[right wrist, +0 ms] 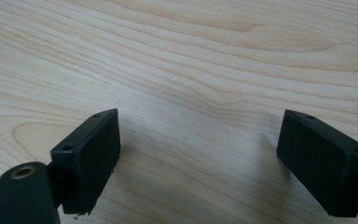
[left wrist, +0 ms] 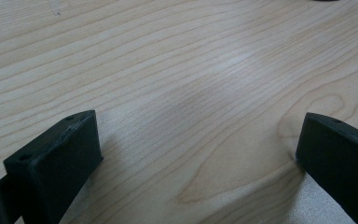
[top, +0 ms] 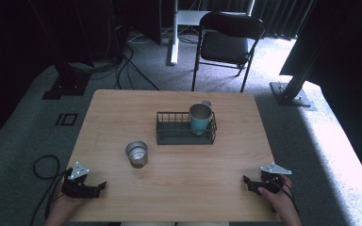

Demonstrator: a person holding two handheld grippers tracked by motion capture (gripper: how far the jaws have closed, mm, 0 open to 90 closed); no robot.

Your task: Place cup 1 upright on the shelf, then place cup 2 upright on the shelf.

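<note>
I am looking down at the wooden table (top: 179, 188) with 2 sets of tongs resting at its near corners. The left tongs (top: 101, 186) are sitting at the near left corner in my left hand (top: 63, 207), tips pointing inward toward the middle; in the left gripper view (left wrist: 198, 154) the 2 black jaws are standing wide apart with bare wood grain between them, gripping nothing. The right tongs (top: 246, 181) are lying at the near right corner under my right hand (top: 278, 200), also pointing inward, and the right gripper view (right wrist: 198, 149) is showing the jaws spread wide over bare wood.

Ahead of the left tongs and toward the right tongs, a small metal cup (top: 136, 153) is standing upright on the table. Farther ahead, between the 2 tongs' lines, a black wire basket (top: 172, 134) is sitting, with a teal cup (top: 200, 118) standing upright in its right end. Beyond the table, a black folding chair (top: 226, 44) is standing on the carpet.
</note>
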